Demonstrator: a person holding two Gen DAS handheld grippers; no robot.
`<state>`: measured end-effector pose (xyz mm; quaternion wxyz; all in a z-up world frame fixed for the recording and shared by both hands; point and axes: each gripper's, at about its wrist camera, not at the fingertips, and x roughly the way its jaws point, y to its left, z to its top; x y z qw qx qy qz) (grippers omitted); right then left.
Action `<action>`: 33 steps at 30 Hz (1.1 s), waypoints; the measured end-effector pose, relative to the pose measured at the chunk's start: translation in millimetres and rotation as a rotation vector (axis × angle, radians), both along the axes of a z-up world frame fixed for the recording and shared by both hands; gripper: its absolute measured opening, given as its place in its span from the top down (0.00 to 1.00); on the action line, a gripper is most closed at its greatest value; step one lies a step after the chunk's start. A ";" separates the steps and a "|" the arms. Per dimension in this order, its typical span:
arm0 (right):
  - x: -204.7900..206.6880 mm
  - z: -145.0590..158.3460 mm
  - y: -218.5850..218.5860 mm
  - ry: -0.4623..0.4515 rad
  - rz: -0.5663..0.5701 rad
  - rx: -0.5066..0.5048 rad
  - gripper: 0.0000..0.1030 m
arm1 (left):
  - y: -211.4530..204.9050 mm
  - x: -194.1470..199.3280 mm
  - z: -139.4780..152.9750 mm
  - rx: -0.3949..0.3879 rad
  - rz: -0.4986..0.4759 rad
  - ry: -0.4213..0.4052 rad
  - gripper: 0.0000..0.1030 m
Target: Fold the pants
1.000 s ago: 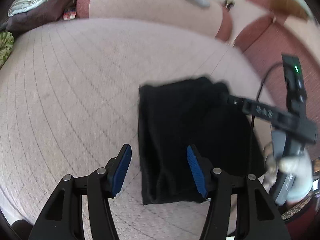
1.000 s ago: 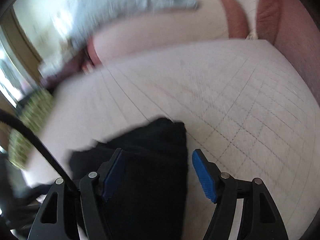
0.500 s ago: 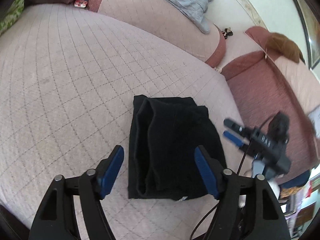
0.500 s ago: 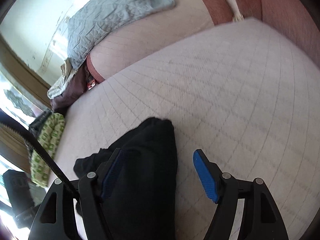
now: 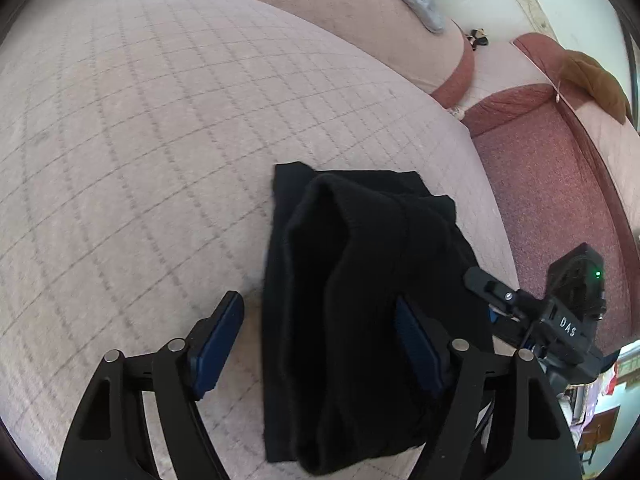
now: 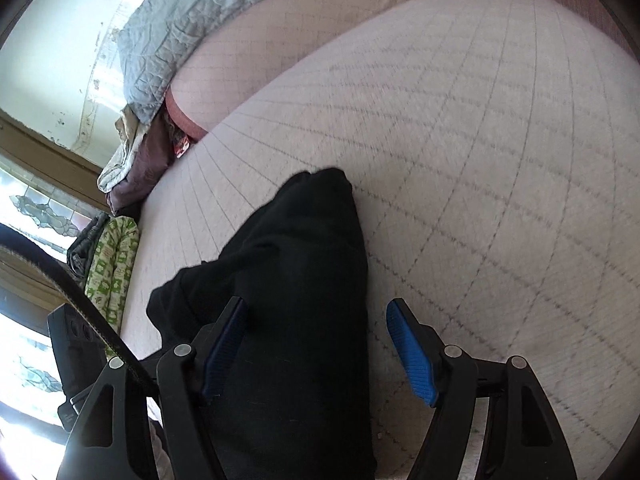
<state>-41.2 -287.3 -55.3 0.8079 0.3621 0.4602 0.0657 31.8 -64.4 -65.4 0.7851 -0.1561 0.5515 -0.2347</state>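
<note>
Both grippers hang spread wide above the folded pants, gripping nothing. Left gripper [image 5: 320,344] straddles the near left part of the black pants [image 5: 360,300]: its left pad is over bare bed [image 5: 140,140], its right pad over the cloth. Right gripper [image 6: 316,344] straddles the pants' [image 6: 296,300] right edge, its left pad over the fabric and its right pad over the quilted cover [image 6: 480,160]. The pants lie as a thick folded bundle on the bed, near its right edge, with the long axis running away from both cameras. In the left view the right gripper [image 5: 520,308] sits just beside the bundle's right side.
</note>
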 end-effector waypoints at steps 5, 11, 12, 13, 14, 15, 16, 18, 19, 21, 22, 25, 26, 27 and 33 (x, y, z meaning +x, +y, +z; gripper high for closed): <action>1.3 -12.9 0.3 -0.031 0.014 0.142 0.23 | -18.4 4.1 -5.4 -0.039 -0.026 0.002 0.22; 6.2 -2.3 13.0 -0.072 0.078 0.078 0.60 | -27.0 4.5 4.0 -0.044 -0.022 -0.009 0.56; 7.3 3.7 14.4 -0.092 0.085 0.063 0.62 | -25.4 7.2 8.0 -0.060 -0.014 -0.012 0.57; 9.4 9.0 15.8 -0.110 0.089 0.052 0.63 | -25.8 9.8 10.5 -0.067 -0.010 -0.016 0.57; 12.2 15.3 16.4 -0.133 0.090 0.033 0.64 | -26.3 14.1 13.0 -0.067 -0.006 -0.021 0.57; 17.7 22.8 17.1 -0.157 0.092 0.006 0.65 | -27.8 20.3 15.2 -0.066 -0.001 -0.024 0.57; 24.0 28.0 17.0 -0.172 0.090 -0.009 0.65 | -29.7 28.3 17.5 -0.064 0.007 -0.027 0.57; 37.5 36.8 14.1 -0.207 0.077 -0.034 0.65 | -36.3 46.3 21.5 -0.056 0.017 -0.037 0.57; 42.6 38.8 11.6 -0.219 0.068 -0.044 0.65 | -40.5 56.3 22.1 -0.050 0.019 -0.037 0.57; 52.3 36.1 5.3 -0.221 0.037 -0.081 0.52 | -48.7 77.0 18.7 -0.006 0.029 -0.026 0.54; 54.8 31.5 0.6 -0.198 0.016 -0.098 0.45 | -51.4 86.8 15.1 0.036 0.049 -0.015 0.54; 54.9 18.5 -15.4 -0.129 -0.060 -0.103 0.32 | -45.9 100.5 10.5 0.040 0.082 0.034 0.54; 52.1 17.8 -23.1 -0.119 -0.078 -0.077 0.32 | -42.6 99.5 13.7 0.023 0.083 0.039 0.54; 49.9 19.4 -28.7 -0.120 -0.090 -0.061 0.32 | -38.2 95.5 22.2 0.016 0.086 0.025 0.54; 33.5 45.0 -38.0 -0.209 -0.111 -0.014 0.32 | -32.1 69.8 88.4 -0.011 0.102 -0.159 0.49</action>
